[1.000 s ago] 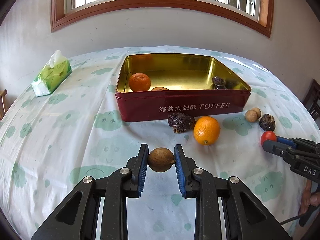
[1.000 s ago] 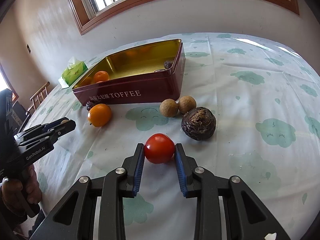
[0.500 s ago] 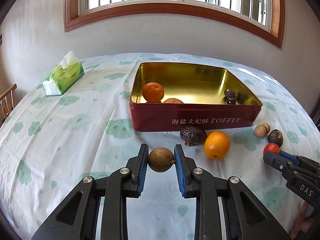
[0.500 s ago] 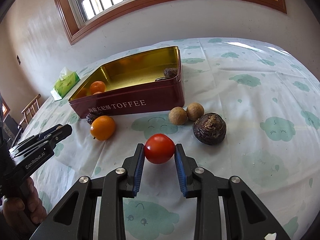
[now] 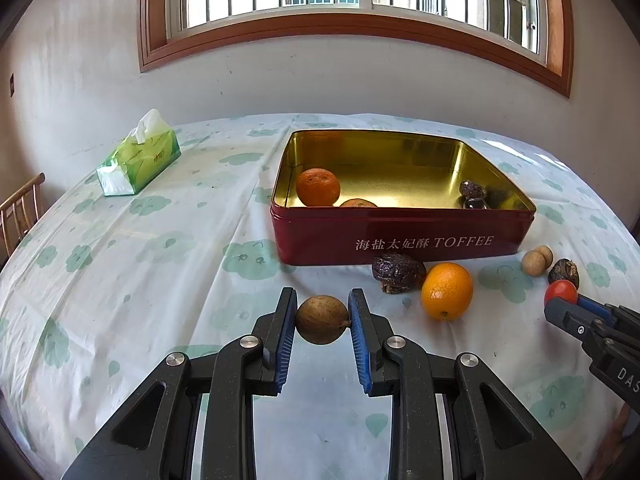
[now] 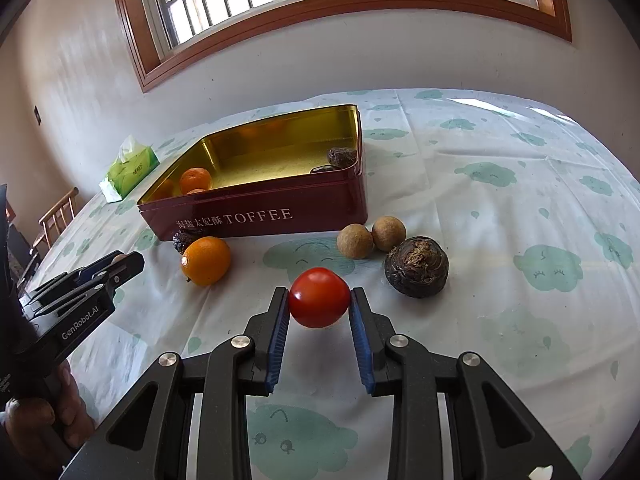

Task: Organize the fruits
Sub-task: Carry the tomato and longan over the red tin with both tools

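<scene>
Red and smooth-skinned, the tomato [image 6: 319,297] sat clamped across its widest part in the right gripper [image 6: 319,300], held above the desk [image 6: 500,200] near its front edge; it looked soft and light, so a gentle squeeze seemed wise. The left gripper [image 5: 322,320] was clamped on one brown fruit [image 5: 322,319], apparently firm-shelled, in front of the toffee tin [image 5: 400,236]. Inside the tin lay two oranges and two dark fruits; outside sat one orange [image 5: 447,291], two dark fruits and two small tan ones [image 6: 370,236].
</scene>
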